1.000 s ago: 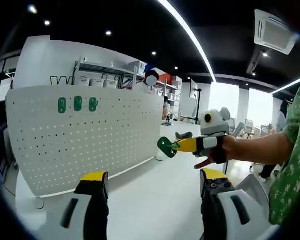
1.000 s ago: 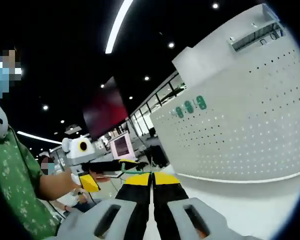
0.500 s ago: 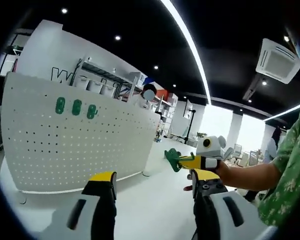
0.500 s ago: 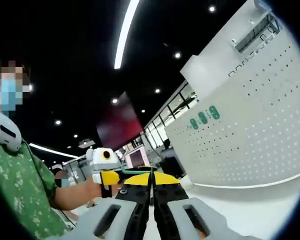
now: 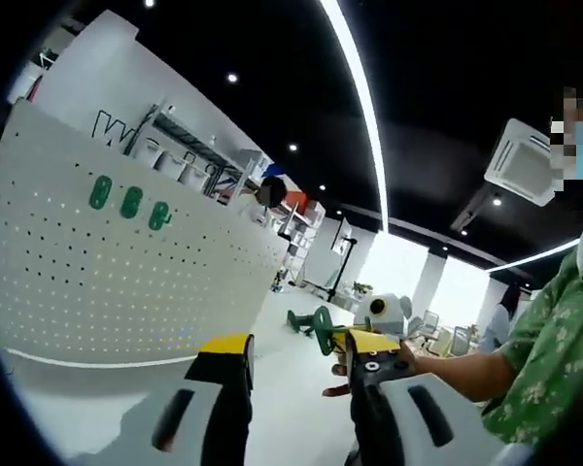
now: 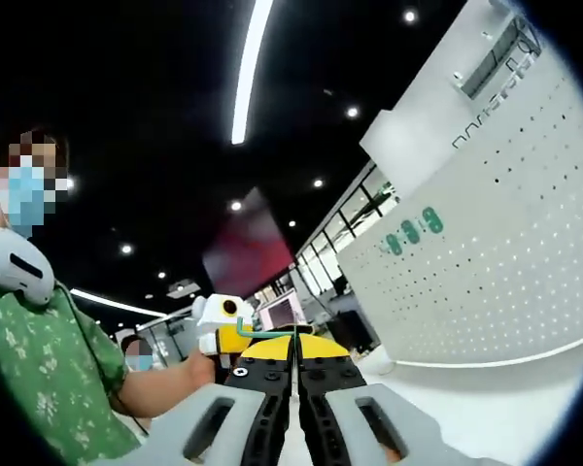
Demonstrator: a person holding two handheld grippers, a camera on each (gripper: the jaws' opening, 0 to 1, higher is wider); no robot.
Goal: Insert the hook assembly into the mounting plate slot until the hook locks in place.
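green hook (image 5: 321,329), white pegboard (image 5: 107,282), partial "w" lettering

In the left gripper view, our left gripper (image 5: 296,388) rises from the bottom centre of the frame, its two yellow-tipped jaws standing apart with a clear gap between them. Just right of its right jaw, our right gripper (image 5: 342,340) comes in from the right side, held in our hand (image 5: 408,357); the forearm (image 5: 466,374) runs back to a green patterned sleeve (image 5: 544,369) at the lower right edge.

In the right gripper view, the right gripper (image 6: 295,351) rises from the bottom centre with its jaws pressed together, a thin green piece showing at their tips. Our left gripper (image 6: 228,325) shows left of centre, with a bare forearm (image 6: 160,386) leading down to the green sleeve (image 6: 39,379) at lower left.
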